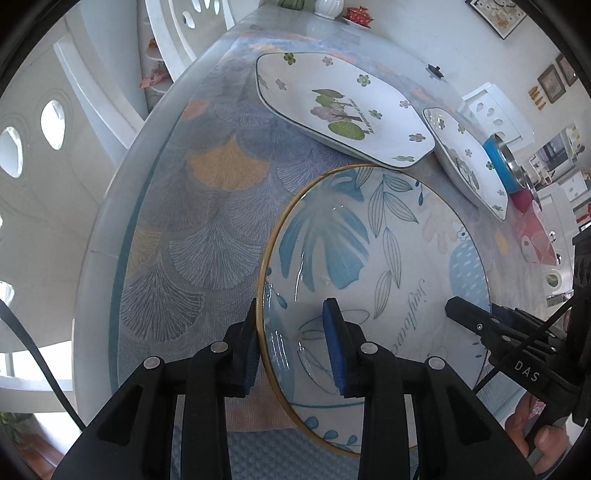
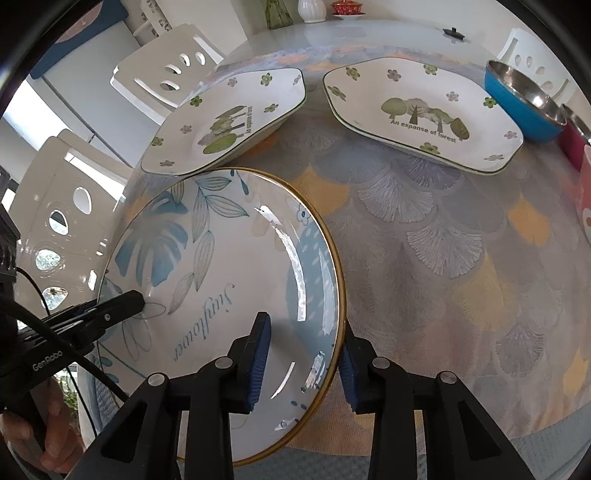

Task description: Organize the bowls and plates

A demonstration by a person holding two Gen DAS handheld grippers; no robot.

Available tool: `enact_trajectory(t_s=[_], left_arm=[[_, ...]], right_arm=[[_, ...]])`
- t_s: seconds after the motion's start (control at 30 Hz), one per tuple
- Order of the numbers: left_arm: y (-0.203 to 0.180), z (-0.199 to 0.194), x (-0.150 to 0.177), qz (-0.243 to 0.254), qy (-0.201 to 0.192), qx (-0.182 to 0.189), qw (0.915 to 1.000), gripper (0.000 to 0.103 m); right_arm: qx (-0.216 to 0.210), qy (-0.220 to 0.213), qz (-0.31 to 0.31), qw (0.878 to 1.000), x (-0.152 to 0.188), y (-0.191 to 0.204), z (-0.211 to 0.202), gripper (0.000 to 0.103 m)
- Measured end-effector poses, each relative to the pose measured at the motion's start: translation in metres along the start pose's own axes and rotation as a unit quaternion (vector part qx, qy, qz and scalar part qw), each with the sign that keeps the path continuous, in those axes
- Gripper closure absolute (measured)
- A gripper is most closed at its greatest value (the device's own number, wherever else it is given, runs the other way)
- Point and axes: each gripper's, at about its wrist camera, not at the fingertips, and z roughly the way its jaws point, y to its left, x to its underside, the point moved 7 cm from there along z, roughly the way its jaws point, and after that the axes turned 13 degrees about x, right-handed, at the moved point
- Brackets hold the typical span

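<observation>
A round plate with blue leaves and a gold rim (image 1: 384, 258) (image 2: 229, 266) lies at the table's near edge. My left gripper (image 1: 291, 347) straddles its left rim, jaws apart, one pad either side. My right gripper (image 2: 304, 360) straddles its right rim the same way, not closed on it. Each gripper shows in the other's view: the right gripper (image 1: 480, 325), the left gripper (image 2: 110, 306). Two white forest-print plates lie beyond: a left plate (image 2: 229, 118) (image 1: 343, 107) and a right plate (image 2: 424, 110) (image 1: 469, 158).
A blue metal bowl (image 2: 524, 99) (image 1: 502, 162) and a red bowl (image 2: 572, 140) sit at the right. A pink cup (image 2: 585, 199) is at the far right edge. White chairs (image 2: 162, 77) stand left of the table. A vase (image 2: 312, 9) and a black lid (image 2: 454, 32) sit far back.
</observation>
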Motion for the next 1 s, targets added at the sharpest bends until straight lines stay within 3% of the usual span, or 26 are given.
enact_trajectory(t_s=[0.43,1.0], left_arm=[[-0.009,-0.020,0.002,0.028,-0.023,-0.029,0.9989,0.075],[0.006,-0.067,0.041,0.026,-0.059,-0.064,0.9959,0.075]], right_arm=[[-0.012,-0.029,-0.023,0.999,0.016,0.007,-0.029,0.071],[-0.028,-0.036,-0.073,0.996,0.058,0.043,-0.056,0.071]])
